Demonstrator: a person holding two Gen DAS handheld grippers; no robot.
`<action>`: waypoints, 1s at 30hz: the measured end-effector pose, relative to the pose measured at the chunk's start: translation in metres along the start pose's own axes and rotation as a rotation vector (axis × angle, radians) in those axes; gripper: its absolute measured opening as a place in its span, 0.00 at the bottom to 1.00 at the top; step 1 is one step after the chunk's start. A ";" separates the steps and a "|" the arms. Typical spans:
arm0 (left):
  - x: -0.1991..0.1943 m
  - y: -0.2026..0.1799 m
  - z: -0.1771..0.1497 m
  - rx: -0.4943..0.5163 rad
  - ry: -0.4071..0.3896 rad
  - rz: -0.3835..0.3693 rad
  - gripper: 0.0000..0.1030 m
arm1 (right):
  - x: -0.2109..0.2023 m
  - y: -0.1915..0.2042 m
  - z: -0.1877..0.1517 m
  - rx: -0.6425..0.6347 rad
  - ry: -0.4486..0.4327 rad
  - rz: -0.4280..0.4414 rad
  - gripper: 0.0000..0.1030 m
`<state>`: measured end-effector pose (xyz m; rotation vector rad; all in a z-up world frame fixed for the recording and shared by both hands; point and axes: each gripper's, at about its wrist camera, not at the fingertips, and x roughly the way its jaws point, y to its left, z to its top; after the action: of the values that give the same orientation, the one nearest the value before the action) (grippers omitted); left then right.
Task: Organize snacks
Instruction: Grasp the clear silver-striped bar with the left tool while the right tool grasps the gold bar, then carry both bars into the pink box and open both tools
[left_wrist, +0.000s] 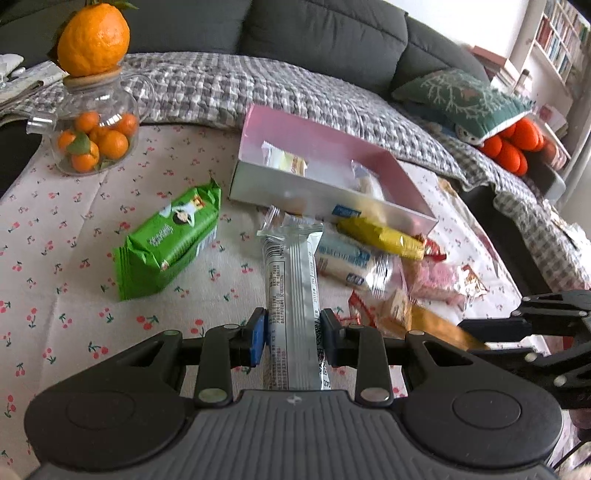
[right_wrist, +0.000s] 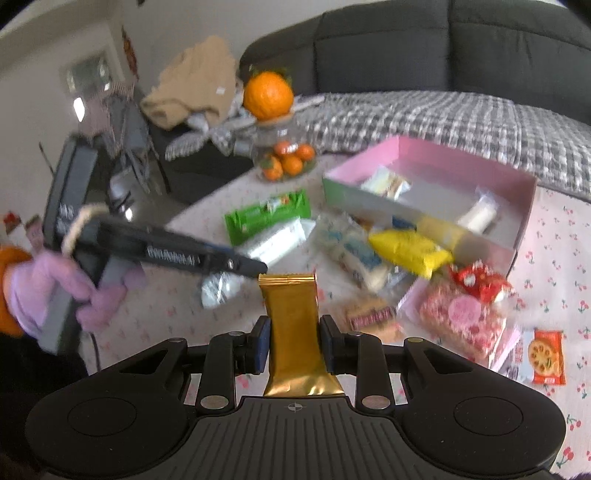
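My left gripper (left_wrist: 293, 334) is shut on a long silver snack bar (left_wrist: 291, 280), held above the tablecloth and pointing at the pink box (left_wrist: 317, 140). My right gripper (right_wrist: 293, 341) is shut on a gold snack bar (right_wrist: 293, 317), held above the table. The pink box (right_wrist: 517, 221) holds a few wrapped snacks. Loose snacks lie in front of it: a yellow packet (right_wrist: 410, 251), a white-blue packet (left_wrist: 347, 258), pink and red packets (right_wrist: 461, 310) and a green pack (left_wrist: 170, 240). The left gripper (right_wrist: 255, 266) shows in the right wrist view, with the silver bar (right_wrist: 221, 286) in it.
A glass teapot of small oranges (left_wrist: 94, 136) with a big orange (left_wrist: 94, 38) on its lid stands at the table's back left. A sofa with a checked blanket (left_wrist: 295, 88) runs behind the table. An orange sachet (right_wrist: 546, 356) lies at the right.
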<state>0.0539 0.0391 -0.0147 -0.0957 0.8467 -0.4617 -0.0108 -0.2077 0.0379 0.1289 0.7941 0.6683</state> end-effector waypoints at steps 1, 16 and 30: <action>0.000 0.000 0.002 -0.003 -0.004 0.001 0.27 | -0.003 -0.001 0.005 0.014 -0.017 0.002 0.27; 0.008 -0.026 0.051 -0.008 -0.071 0.027 0.27 | -0.007 -0.056 0.062 0.182 -0.165 -0.202 0.27; 0.071 -0.047 0.104 -0.007 -0.052 0.008 0.27 | 0.044 -0.155 0.073 0.602 -0.209 -0.069 0.27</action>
<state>0.1549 -0.0444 0.0172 -0.1102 0.7978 -0.4472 0.1410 -0.2939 0.0083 0.7044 0.7729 0.3262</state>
